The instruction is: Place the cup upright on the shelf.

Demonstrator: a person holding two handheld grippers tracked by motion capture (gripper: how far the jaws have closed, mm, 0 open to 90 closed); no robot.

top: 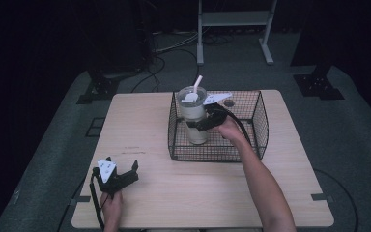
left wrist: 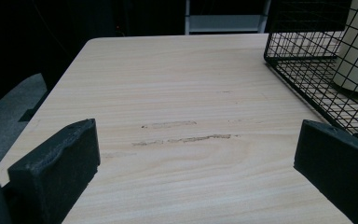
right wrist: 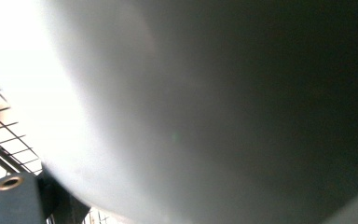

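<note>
High view: my right gripper [top: 204,123] reaches into the black wire basket [top: 261,126] at the tabletop's far edge, its jaws closed around the middle of a tall white lidded cup [top: 193,115] with a straw [top: 197,81], gripped low enough, I judge, to stay steady. Right gripper view has the cup wall pressed close against the lens. My left gripper [top: 121,175] rests near the near-left corner, jaws spread wide and empty, parked clear of the work.

Clearance: left tabletop [top: 140,121] open.
We find the wire basket [top: 261,121] walling the tall cup [top: 193,118]; access from above.
</note>
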